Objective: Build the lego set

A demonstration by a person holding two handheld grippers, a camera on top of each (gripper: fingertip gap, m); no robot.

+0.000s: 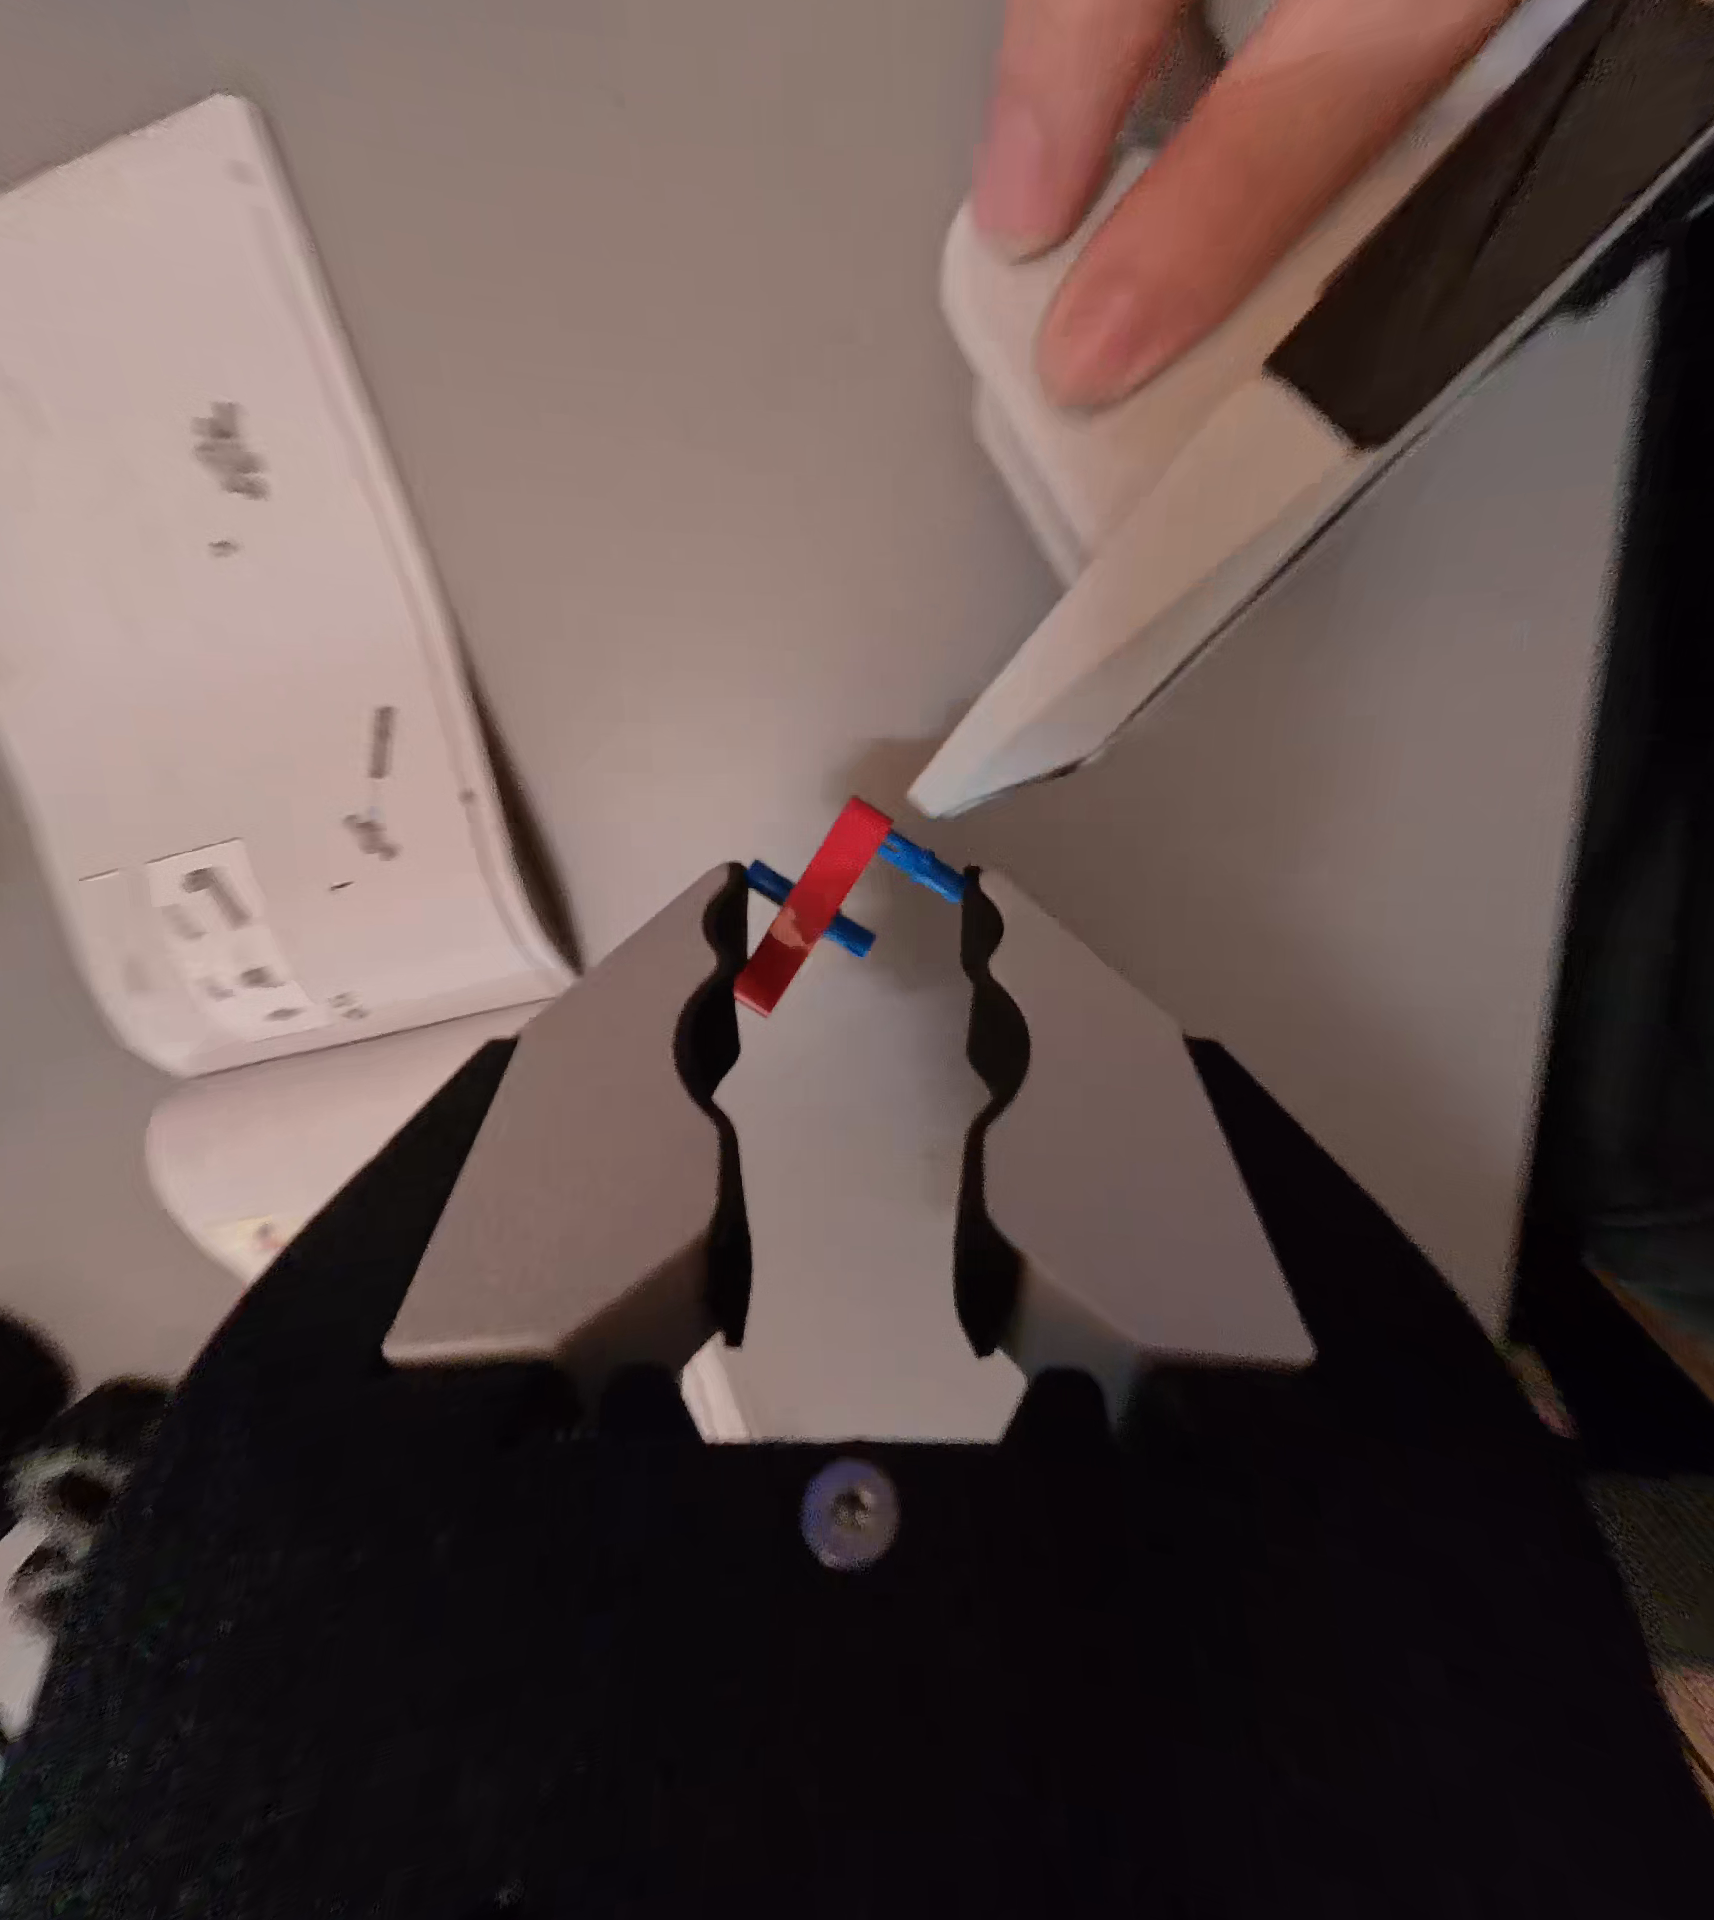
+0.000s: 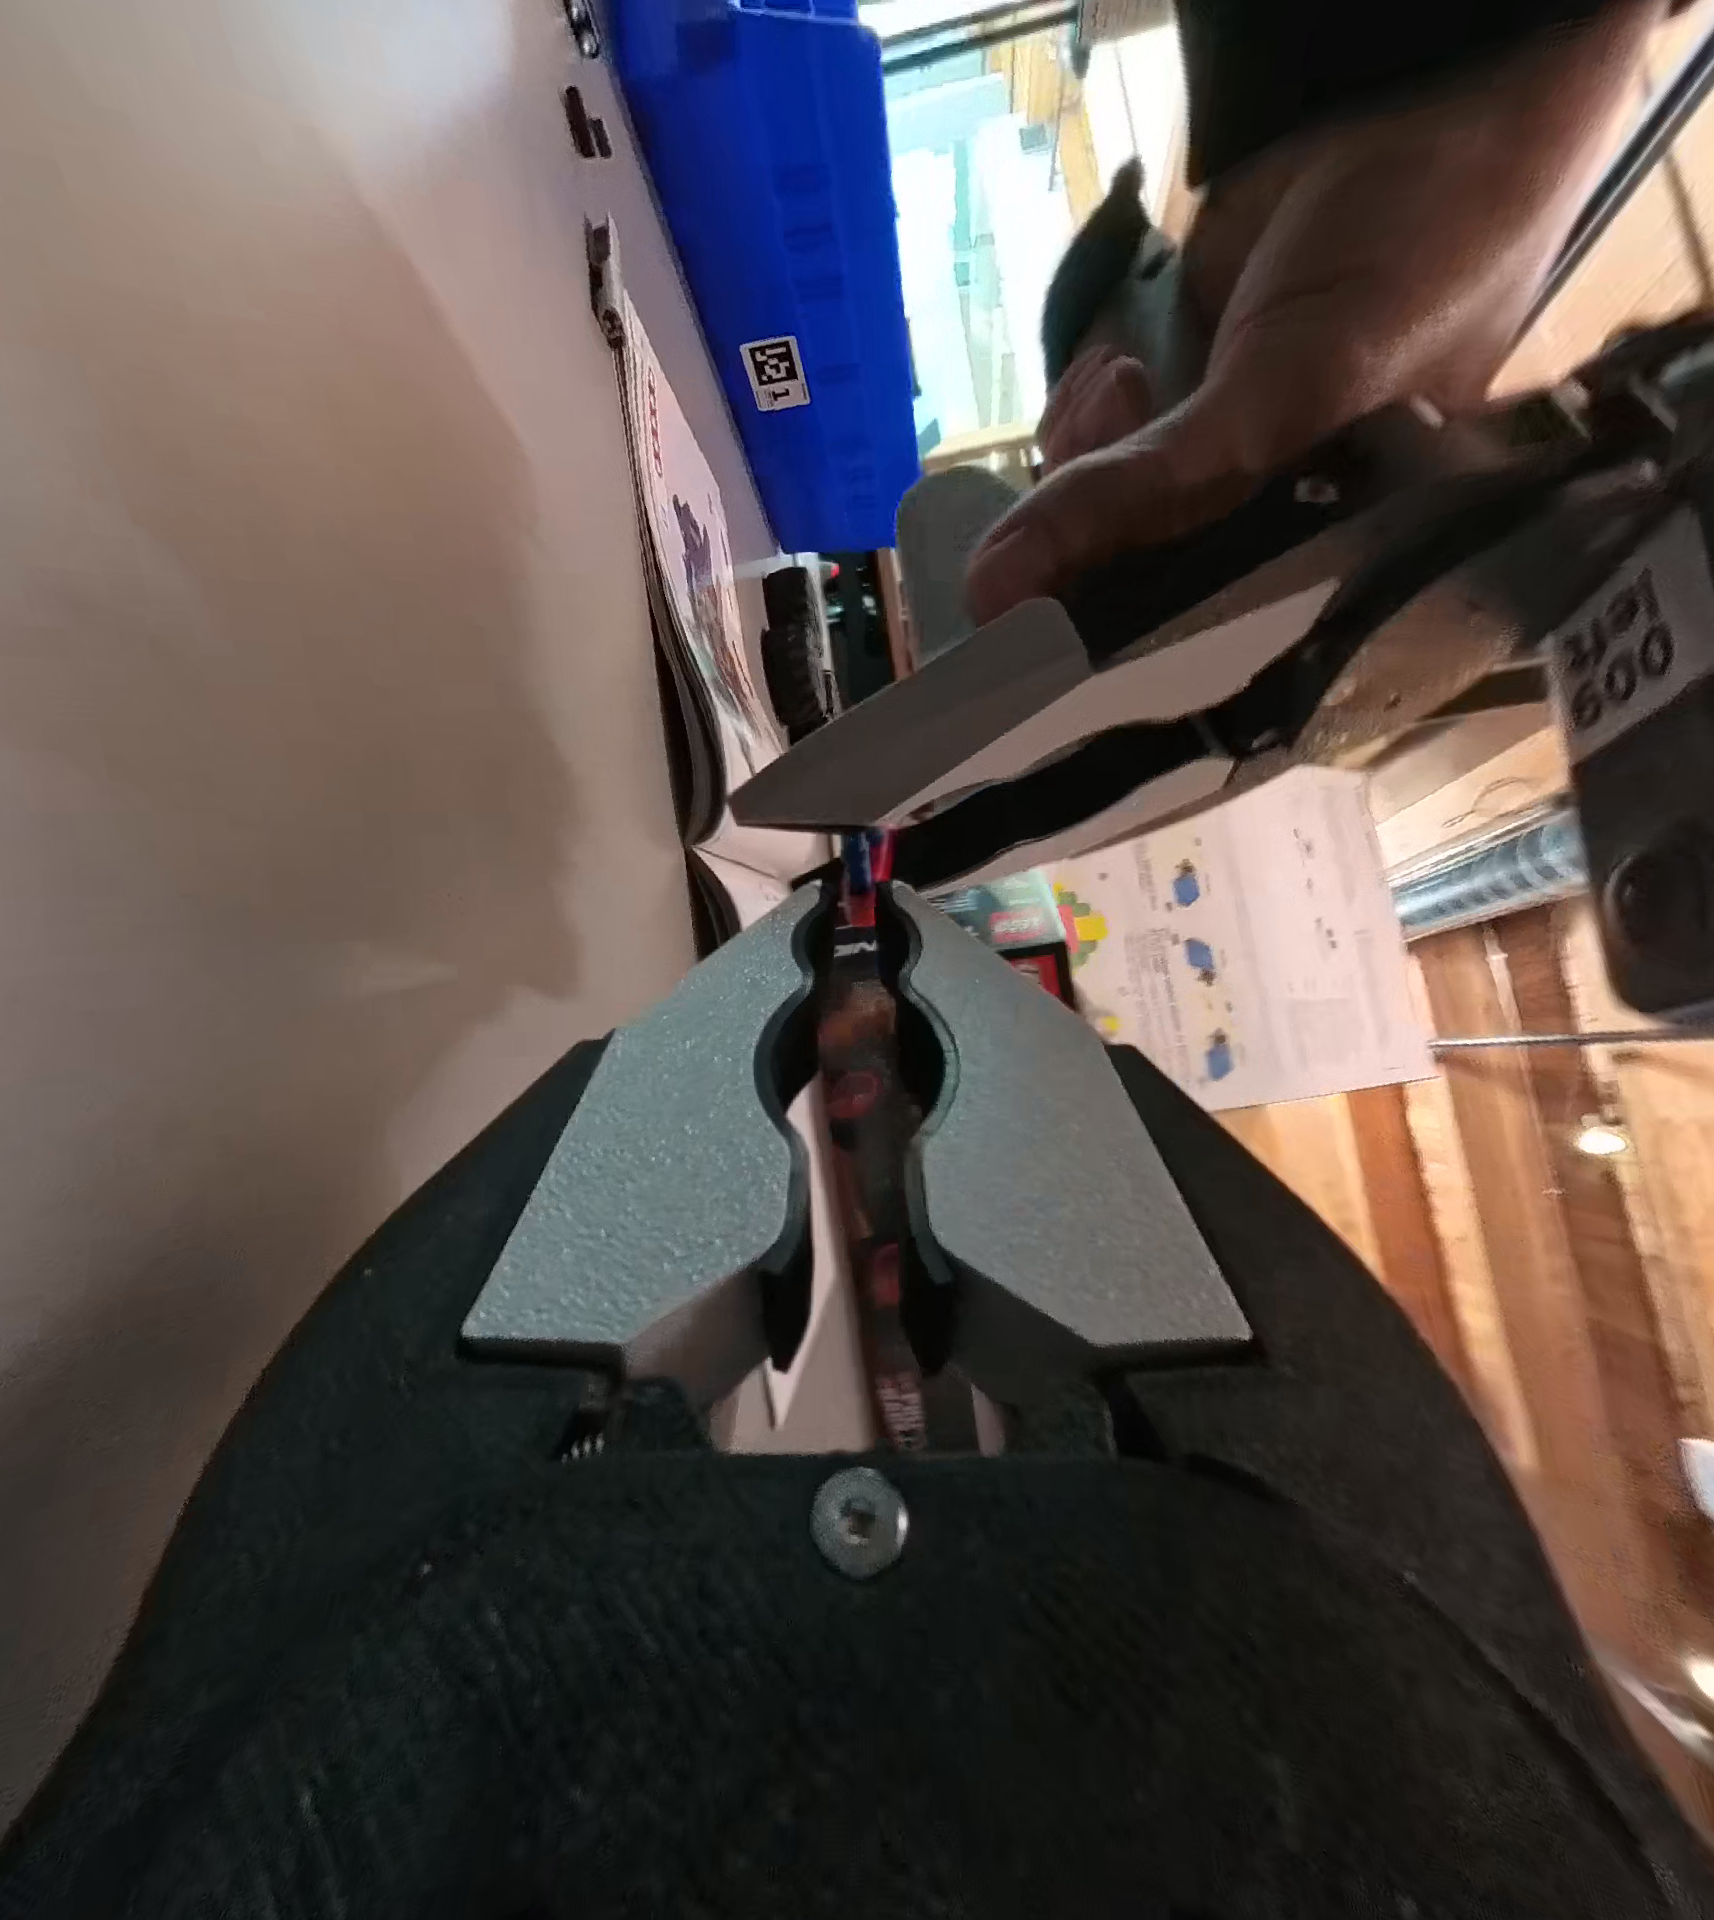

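Your left gripper has its grey fingers spread moderately wide, and a small Lego piece sits between their tips: one red beam crossed by two blue pins. One pin end touches the left fingertip and the other pin reaches the right fingertip, so the piece appears lightly held by its pins above the grey table.

Your right gripper is nearly closed, with only a thin gap between its tips. The red and blue piece shows just at those tips, but you cannot tell from either view whether they actually pinch it. In the left wrist view, the right gripper's pointed tip comes down from the upper right to just beside the top end of the beam, with your hand wrapped around its handle.

Farther out, one white instruction booklet lies open on the table to the left. In the right wrist view, one blue bin stands at the table's far edge.
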